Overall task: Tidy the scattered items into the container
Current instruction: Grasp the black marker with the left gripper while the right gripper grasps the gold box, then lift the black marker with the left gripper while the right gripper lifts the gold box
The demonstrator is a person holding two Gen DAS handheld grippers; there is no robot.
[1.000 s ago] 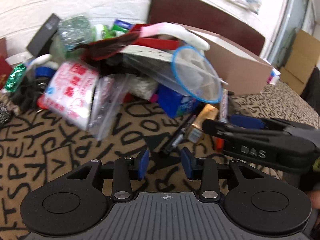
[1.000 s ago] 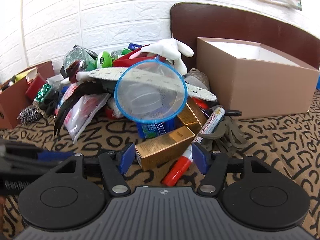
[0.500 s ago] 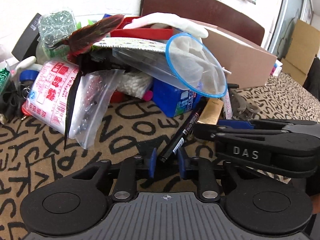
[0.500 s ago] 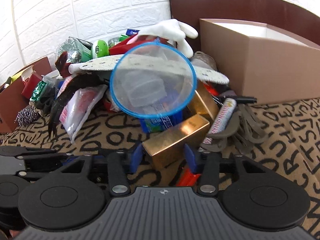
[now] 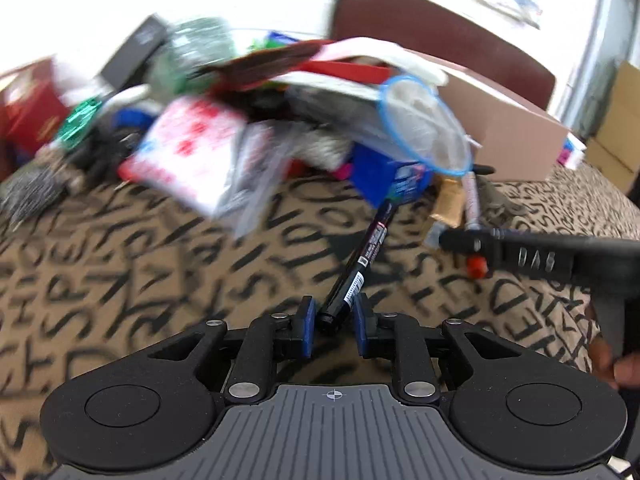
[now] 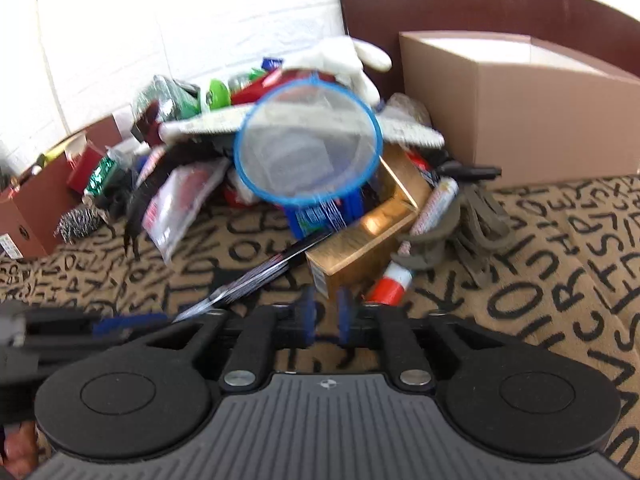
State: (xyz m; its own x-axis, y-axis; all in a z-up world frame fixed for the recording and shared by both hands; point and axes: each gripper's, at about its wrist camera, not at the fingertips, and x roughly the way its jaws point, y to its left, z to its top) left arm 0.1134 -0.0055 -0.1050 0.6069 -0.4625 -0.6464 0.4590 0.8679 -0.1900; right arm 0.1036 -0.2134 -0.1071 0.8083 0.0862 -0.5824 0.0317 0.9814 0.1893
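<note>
Left gripper (image 5: 331,316): jaws closing around black marker (image 5: 362,258); contact uncertain. Right gripper (image 6: 325,307): jaws closing at gold box (image 6: 362,236) corner. Letter-print tan cloth (image 6: 560,280). Mid: clutter heap, blue-rimmed net (image 6: 307,151). Rear right: open cardboard box (image 6: 520,104). Beyond: white brick wall (image 6: 180,20).

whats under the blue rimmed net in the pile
Under the blue-rimmed net a blue packet shows at its lower edge, with a gold box beside it. Blurred shapes show through the mesh; what lies deeper is covered.

Black-lettered tan cloth (image 6: 560,260), blue-rimmed net (image 6: 306,142)
</note>
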